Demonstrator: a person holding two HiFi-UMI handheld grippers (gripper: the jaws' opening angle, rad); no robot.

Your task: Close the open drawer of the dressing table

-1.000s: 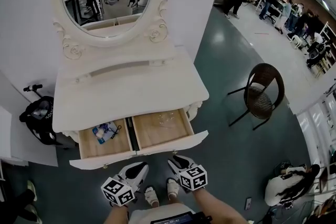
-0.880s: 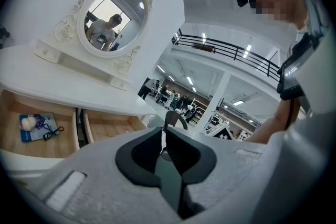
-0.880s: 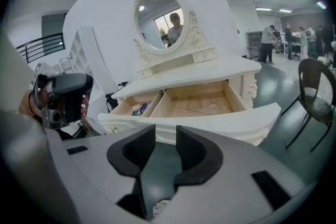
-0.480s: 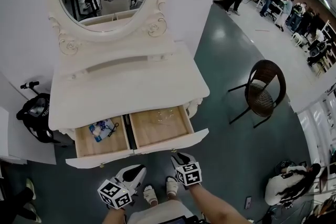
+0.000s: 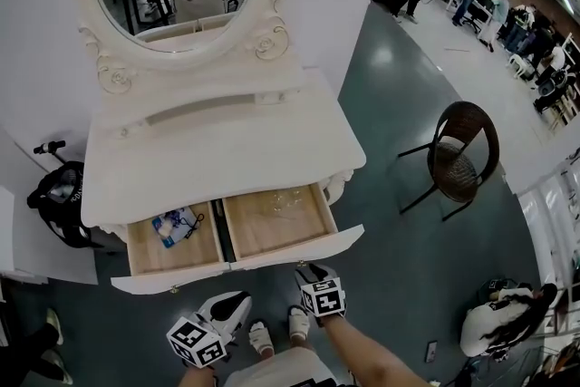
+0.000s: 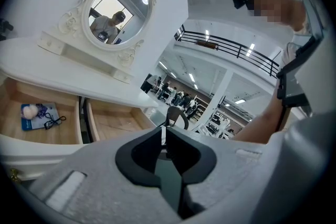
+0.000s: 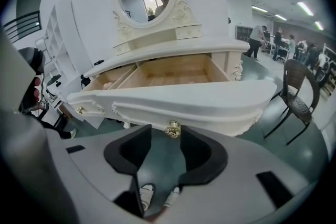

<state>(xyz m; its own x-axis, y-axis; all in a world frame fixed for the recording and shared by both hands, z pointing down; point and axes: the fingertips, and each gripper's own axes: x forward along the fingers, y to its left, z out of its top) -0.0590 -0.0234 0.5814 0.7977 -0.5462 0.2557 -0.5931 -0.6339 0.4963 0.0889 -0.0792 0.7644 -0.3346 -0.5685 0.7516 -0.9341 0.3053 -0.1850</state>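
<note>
The white dressing table (image 5: 227,149) has its wide drawer (image 5: 272,251) pulled out, showing two wooden compartments. My right gripper (image 5: 306,268) hangs just in front of the drawer's right half. In the right gripper view the drawer front (image 7: 199,102) fills the middle, and a brass knob (image 7: 172,129) sits between the tips of my right gripper (image 7: 166,131) with no pad touching it. Those jaws have just been opening and stand open. My left gripper (image 5: 237,296) is lower left of the drawer, shut and empty (image 6: 163,131).
The left compartment holds a blue packet (image 5: 177,225) with a black cord; the right one holds a clear glass item (image 5: 285,199). A wicker chair (image 5: 458,149) stands to the right and a black bag (image 5: 59,195) to the left. My shoes (image 5: 263,338) are below.
The right gripper has come a little closer to the drawer front. The left gripper has slid slightly lower in the picture. The drawer is as far out as before.
</note>
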